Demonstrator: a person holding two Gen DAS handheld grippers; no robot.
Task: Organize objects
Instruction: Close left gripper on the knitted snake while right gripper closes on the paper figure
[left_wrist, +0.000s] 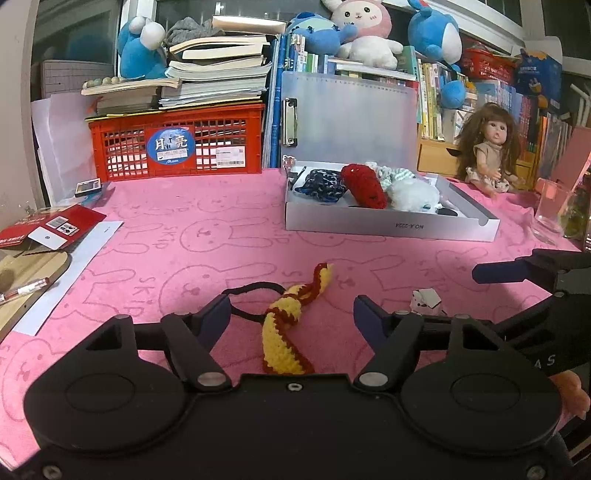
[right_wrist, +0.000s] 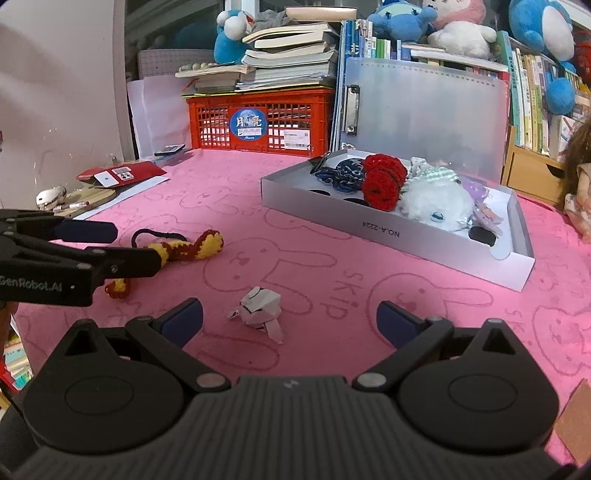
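A yellow and red crocheted hair tie (left_wrist: 286, 325) with a black elastic loop lies on the pink cloth between the fingers of my open left gripper (left_wrist: 291, 314). It also shows in the right wrist view (right_wrist: 184, 247). A small white folded paper figure (right_wrist: 260, 308) lies between the fingers of my open right gripper (right_wrist: 290, 319); it shows in the left wrist view (left_wrist: 426, 300) too. A white shallow box (left_wrist: 391, 225) (right_wrist: 406, 243) farther back holds a red crocheted piece (left_wrist: 364, 186), a dark blue one and a white fluffy one.
A red crate (left_wrist: 177, 144) under stacked books stands at the back left. A clear clipboard (left_wrist: 347, 118) leans behind the box. A doll (left_wrist: 491, 147) sits at the back right, with a glass (left_wrist: 554, 210) beside it. A red card (left_wrist: 51, 229) and a pen lie at the left.
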